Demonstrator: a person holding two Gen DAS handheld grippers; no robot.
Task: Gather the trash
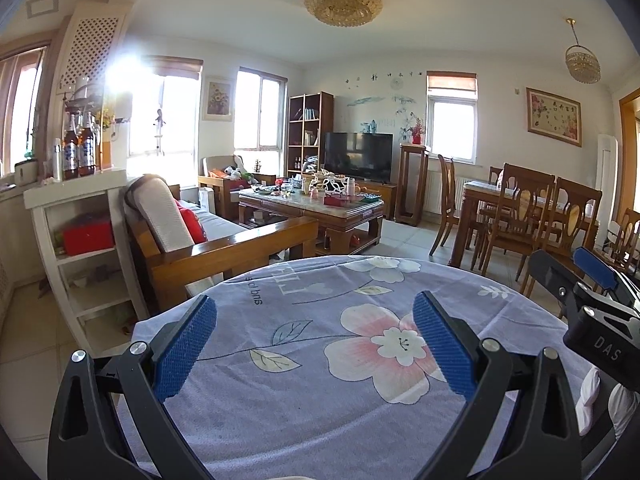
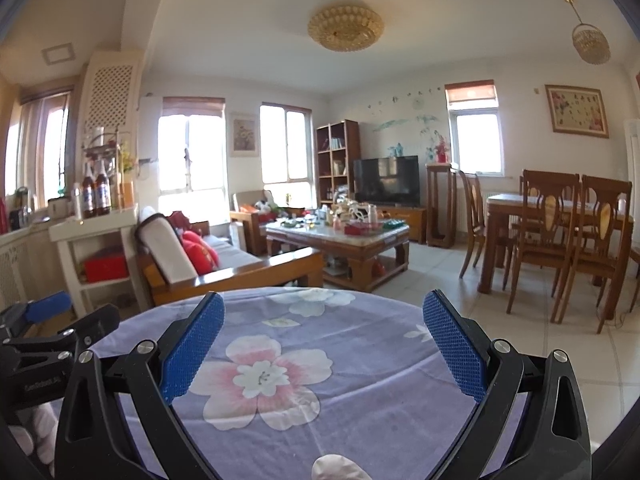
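Trash shows only as a whitish crumpled wad (image 2: pixel 335 467) at 6 o'clock in the right wrist view, lying on the floral cloth (image 2: pixel 312 364) between the arms of the right gripper (image 2: pixel 323 350), whose blue pads stand wide apart and hold nothing. The left gripper (image 1: pixel 316 346) is spread just as wide over the same round worktop, also empty. Whether the wad is paper or tissue I cannot tell.

No bin or bag appears in either view. The white shelf unit (image 1: pixel 86 248) at 9 o'clock holds a red box (image 1: pixel 89 234) on an upper shelf, with two beer bottles (image 1: pixel 79 148) on its top. Beyond the worktop's far edge a wooden sofa (image 1: pixel 224 240) stands at 11 o'clock, then a cluttered coffee table (image 1: pixel 316 204) and a television (image 1: pixel 358 156) at 12; dining chairs (image 1: pixel 536 220) crowd 2 o'clock.

Only the left wrist view shows the other gripper at 3 o'clock with something white beneath it; the wad is missing there.
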